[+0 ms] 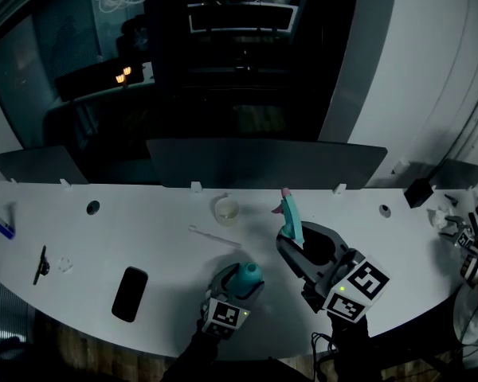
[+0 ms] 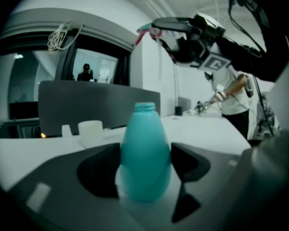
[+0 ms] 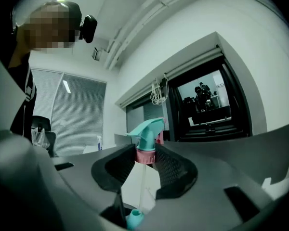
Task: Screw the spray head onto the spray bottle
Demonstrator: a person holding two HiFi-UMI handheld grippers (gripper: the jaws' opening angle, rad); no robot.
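A teal spray bottle (image 1: 249,272) stands upright near the table's front edge, and my left gripper (image 1: 239,285) is shut on its belly. In the left gripper view the bottle (image 2: 144,153) fills the gap between the jaws, its threaded neck bare. My right gripper (image 1: 293,243) is shut on the pink collar of the teal spray head (image 1: 291,217), which it holds up above and to the right of the bottle. In the right gripper view the spray head (image 3: 147,131) sits upright between the jaws, its clear dip tube (image 3: 141,186) hanging down towards the bottle's neck (image 3: 134,219).
A white cup (image 1: 227,209), a thin white stick (image 1: 213,237), a black phone (image 1: 130,294) and a black pen (image 1: 41,264) lie on the white table (image 1: 143,229). Grey dividers (image 1: 263,161) line its far edge. A person (image 2: 231,95) works with grippers (image 1: 470,245) at the far right.
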